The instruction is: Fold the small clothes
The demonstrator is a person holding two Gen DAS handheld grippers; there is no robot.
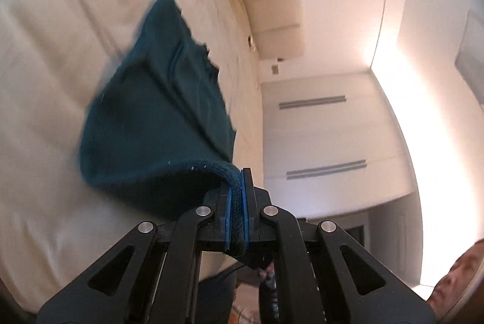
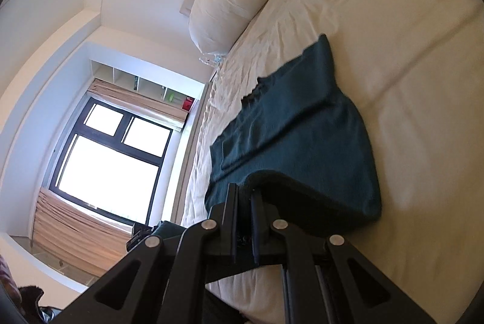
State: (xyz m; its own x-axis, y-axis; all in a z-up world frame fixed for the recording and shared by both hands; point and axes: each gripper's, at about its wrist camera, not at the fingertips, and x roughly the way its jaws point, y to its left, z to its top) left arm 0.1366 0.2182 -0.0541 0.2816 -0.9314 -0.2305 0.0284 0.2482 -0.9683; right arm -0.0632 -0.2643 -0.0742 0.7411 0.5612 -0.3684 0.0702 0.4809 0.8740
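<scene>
1. Left gripper (image 1: 238, 187): jaws clamped on the thick hem of the teal garment (image 1: 160, 106). I can see the fabric pinched between the blue pads (image 1: 228, 215), w/ cloth running away toward 11 o'clock in the left wrist view.
2. Right gripper (image 2: 243, 203): jaws nearly together, w/ a rolled teal edge at the tips. I read it as gripping that edge, though the pinch itself is partly hidden by the finger.
3. Garment's far part drapes down onto the cream bed (image 1: 60, 21); the near edge is lifted off it by both grippers. In the right wrist view it spreads from the tips up to 1 o'clock. The pillow (image 2: 224, 9) is well apart at 11 o'clock, no snag risk there.
4. Step, as I judge it: carrying the near edge over to make a fold. Fold not laid yet.
5. To do it well, I'd keep both hands level w/ each other and the held edge taut between them, so the crease comes out straight.
6. Bring the held edge over to meet the far edge, lower till the cloth rests flat, and only then let go.
7. Watch for the thick hem slipping on the right side, since that grip looks shallower.
</scene>
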